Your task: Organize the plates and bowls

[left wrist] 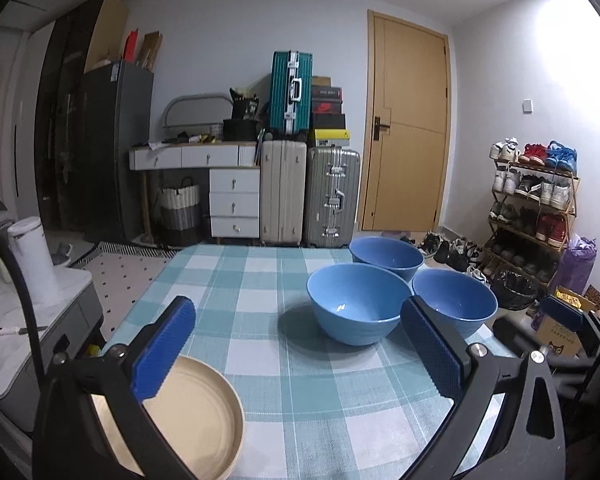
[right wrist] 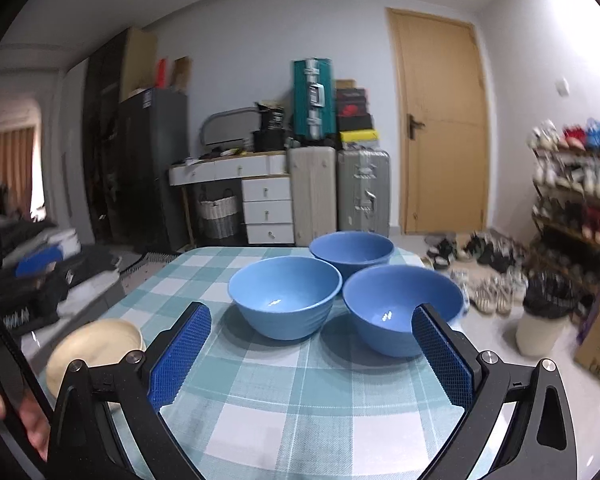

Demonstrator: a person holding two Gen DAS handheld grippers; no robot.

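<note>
Left wrist view: left gripper (left wrist: 300,344), ribbed blue pads spread wide, empty.
Right gripper (right wrist: 312,352): likewise splayed.
Bowls (left wrist: 359,304): three glossy blue, clustered.
Plates (left wrist: 204,412): round beige stack.
Tablecloth (left wrist: 260,288): woven teal check.

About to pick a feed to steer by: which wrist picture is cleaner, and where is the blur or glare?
Left wrist view: sharp on the three blue bowls and the beige plate, with a blown-out glare on the upper right wall. Right wrist view: motion-smeared at the edges, worst on the shoe rack, centre bowls fairly clear.
</note>
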